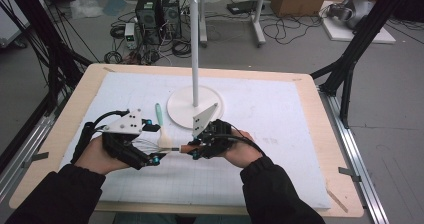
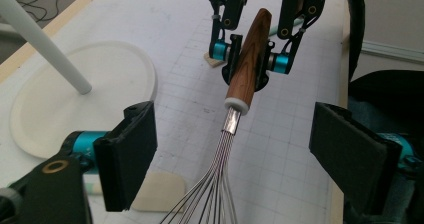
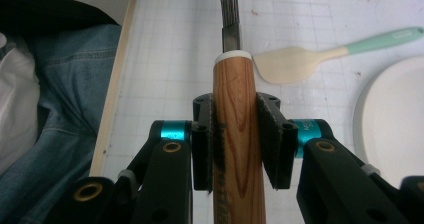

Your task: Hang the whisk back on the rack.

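Observation:
A whisk with a brown wooden handle (image 3: 235, 99) and thin wire loops (image 2: 217, 184) hangs level just above the white mat. My right gripper (image 3: 235, 144) is shut on the handle, its pads (image 2: 230, 64) pressed to both sides. In the high view the handle (image 1: 184, 148) points right into the right gripper (image 1: 196, 151). My left gripper (image 2: 235, 154) stands open, its jaws wide on either side of the wires without touching them. It sits at the mat's left (image 1: 155, 143), facing the right gripper.
A cream spatula with a mint handle (image 1: 161, 126) lies on the mat just behind the whisk. A white hanging stand rises from a round base (image 1: 180, 111) at the table's middle. The gridded white mat (image 1: 280, 134) covers the wooden table.

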A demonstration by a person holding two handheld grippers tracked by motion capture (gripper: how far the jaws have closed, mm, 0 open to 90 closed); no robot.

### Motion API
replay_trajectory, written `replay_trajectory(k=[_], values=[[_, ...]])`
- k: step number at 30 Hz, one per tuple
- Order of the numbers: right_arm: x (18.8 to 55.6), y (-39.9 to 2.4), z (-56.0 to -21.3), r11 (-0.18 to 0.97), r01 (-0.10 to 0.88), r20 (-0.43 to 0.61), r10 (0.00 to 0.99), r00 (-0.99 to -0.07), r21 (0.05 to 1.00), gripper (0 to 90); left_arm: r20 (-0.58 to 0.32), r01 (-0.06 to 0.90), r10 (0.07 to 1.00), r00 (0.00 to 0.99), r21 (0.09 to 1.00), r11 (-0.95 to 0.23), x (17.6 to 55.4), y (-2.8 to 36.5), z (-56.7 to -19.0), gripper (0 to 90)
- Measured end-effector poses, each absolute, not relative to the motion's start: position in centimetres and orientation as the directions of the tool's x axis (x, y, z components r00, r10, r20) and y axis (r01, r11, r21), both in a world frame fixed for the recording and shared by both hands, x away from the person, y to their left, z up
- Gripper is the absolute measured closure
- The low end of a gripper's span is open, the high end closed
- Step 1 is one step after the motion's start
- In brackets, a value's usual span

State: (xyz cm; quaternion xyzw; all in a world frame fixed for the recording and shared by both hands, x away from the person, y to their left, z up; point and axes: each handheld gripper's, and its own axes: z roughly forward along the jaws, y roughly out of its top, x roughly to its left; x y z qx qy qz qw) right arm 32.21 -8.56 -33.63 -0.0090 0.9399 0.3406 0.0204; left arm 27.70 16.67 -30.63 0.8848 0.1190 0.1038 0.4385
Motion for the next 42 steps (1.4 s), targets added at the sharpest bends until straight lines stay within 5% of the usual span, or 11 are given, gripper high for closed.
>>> replay_trajectory(k=[42], values=[[29.9, -5.5, -32.6, 0.801, -0.15, -0.113, -0.103, -0.988, 0.58, 70.2, -0.005, 0.172, 0.215, 0.977, 0.618, -0.767, 28.5, 13.2, -32.8, 58.3]])
